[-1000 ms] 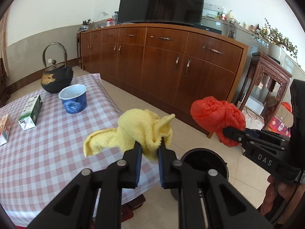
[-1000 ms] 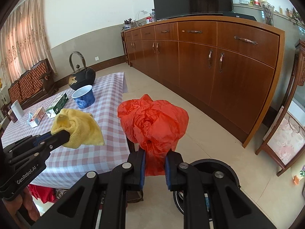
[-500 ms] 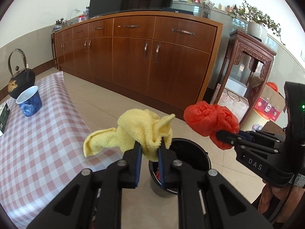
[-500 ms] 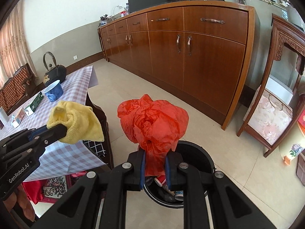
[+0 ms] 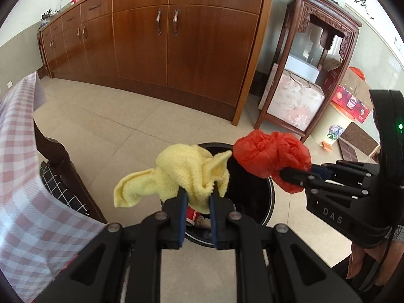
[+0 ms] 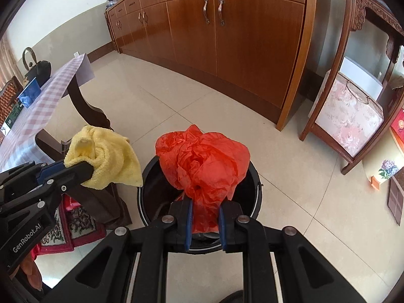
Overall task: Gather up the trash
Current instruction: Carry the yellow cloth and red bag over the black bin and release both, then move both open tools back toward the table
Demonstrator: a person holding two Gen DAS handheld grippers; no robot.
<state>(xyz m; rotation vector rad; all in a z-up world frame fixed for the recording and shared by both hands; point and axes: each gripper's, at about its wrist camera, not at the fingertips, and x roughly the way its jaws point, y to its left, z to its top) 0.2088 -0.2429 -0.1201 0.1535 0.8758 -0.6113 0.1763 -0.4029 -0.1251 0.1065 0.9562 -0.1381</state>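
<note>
Right gripper (image 6: pixel 204 212) clamped on a crumpled red plastic bag (image 6: pixel 202 159), held above the open black bin (image 6: pixel 253 176) on the tiled floor. Left gripper (image 6: pixel 87 170) at left, pinching a yellow cloth (image 6: pixel 108 156) beside the bin's rim, near the checked table (image 6: pixel 38 106).

A crumpled yellow cloth (image 5: pixel 186 176) sits pinched between 2 blue pads, one corner drooping left. Beside it a bunched red plastic bag (image 6: pixel 204 161) is clamped the same way. Both hang over the open black bin (image 6: pixel 255 176) on the tiled floor; litter shows inside.
</note>
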